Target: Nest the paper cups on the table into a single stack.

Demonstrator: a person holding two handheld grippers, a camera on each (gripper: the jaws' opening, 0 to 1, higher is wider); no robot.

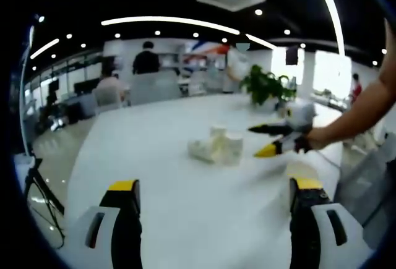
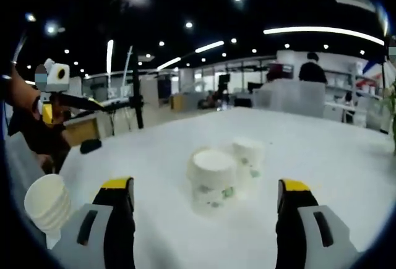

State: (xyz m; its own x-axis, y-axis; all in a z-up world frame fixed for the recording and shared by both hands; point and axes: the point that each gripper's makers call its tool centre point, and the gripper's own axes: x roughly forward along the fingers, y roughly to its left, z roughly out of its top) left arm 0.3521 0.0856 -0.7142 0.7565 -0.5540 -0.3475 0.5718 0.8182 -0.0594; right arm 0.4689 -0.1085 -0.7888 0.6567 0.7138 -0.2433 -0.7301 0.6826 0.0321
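Several white paper cups (image 1: pixel 216 146) huddle together in the middle of the white table (image 1: pixel 154 157); the picture is too blurred to tell how each one stands. In the right gripper view two of them show: a near cup (image 2: pixel 212 181) with green print and a second cup (image 2: pixel 249 155) right behind it. A nested stack of cups (image 2: pixel 46 202) sits at the lower left near the table's edge. My left gripper (image 1: pixel 215 185) is open and holds nothing, well short of the cups. My right gripper (image 2: pixel 204 185) is open just before the near cup. It also appears from the side as the right gripper (image 1: pixel 253 142), jaws apart, beside the cluster.
A potted plant (image 1: pixel 266 86) stands at the table's far end. A tripod (image 1: pixel 43 198) stands on the floor off the table's left edge. A small black object (image 2: pixel 90 145) lies on the table. Chairs and people are in the background.
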